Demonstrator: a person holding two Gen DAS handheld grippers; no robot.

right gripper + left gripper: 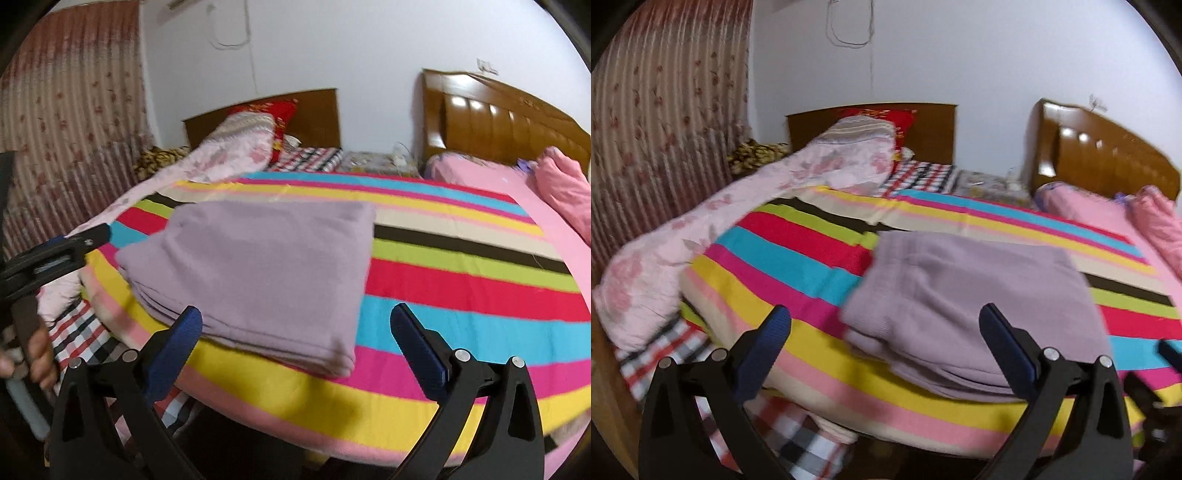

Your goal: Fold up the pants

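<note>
The pants (255,273), a soft lilac pair, lie folded into a thick flat stack on the striped blanket (461,280) near the front edge of the bed, with the layered edges of the folds facing the cameras. The left gripper (884,325) hovers just in front of the stack with its blue-padded fingers (1001,332) spread wide apart and nothing between them; in the right wrist view it shows again at the left edge, held by a hand (37,354). The right gripper (295,323) also hangs in front of the stack, its fingers (186,332) wide apart and empty. A pink floral quilt (701,236) lies bunched along the left side of the blanket, and a pink cover (498,184) lies to the right below a wooden headboard (498,122).
</note>
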